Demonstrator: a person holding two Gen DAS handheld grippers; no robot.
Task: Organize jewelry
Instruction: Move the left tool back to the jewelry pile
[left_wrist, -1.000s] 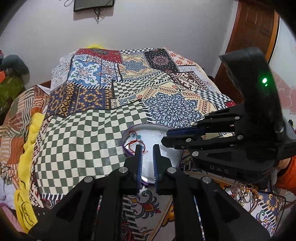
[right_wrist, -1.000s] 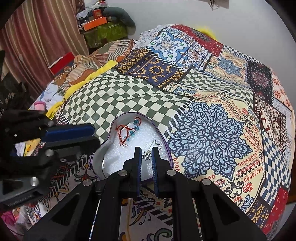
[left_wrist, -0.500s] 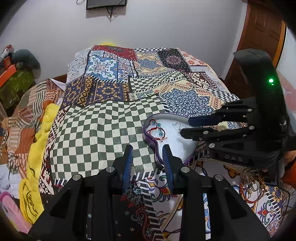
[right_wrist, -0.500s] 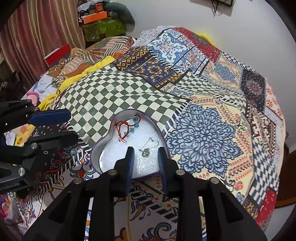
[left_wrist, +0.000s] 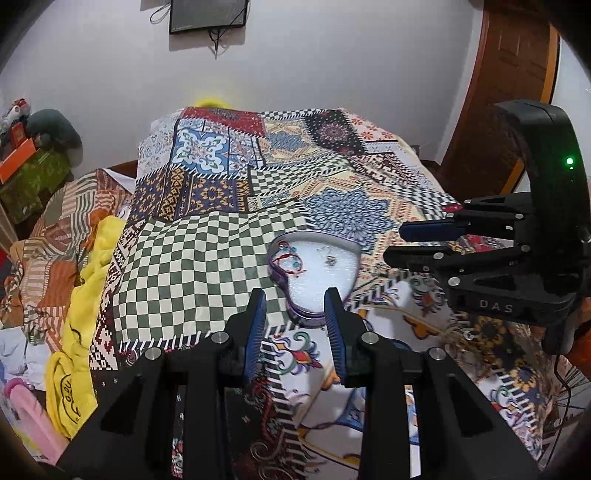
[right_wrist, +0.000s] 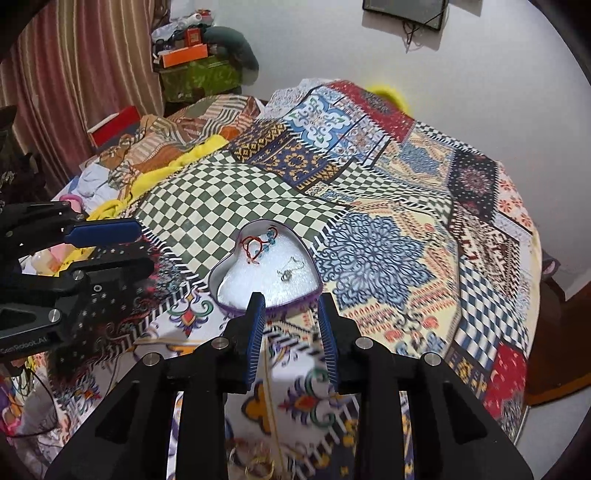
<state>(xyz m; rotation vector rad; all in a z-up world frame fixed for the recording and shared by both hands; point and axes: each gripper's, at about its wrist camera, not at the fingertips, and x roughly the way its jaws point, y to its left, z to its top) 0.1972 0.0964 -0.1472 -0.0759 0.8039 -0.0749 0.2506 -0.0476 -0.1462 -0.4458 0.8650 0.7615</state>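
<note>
Both grippers have drawn back from the heart-shaped tin (right_wrist: 236, 295), their jaws having just been opening, now apart and empty. Inside lie a red cord bracelet (right_wrist: 255, 245) and a silver pendant (right_wrist: 286, 275). Tin rests mid-bedspread (right_wrist: 207, 192), left gripper (left_wrist: 295, 312) and right gripper (right_wrist: 291, 314) above its near edge.

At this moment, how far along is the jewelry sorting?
Done: a red bracelet and a silver piece lie in the heart-shaped tin. In hand: nothing; the left gripper and right gripper are open and empty. Left: gold jewelry lies loose on the bedspread.
</note>
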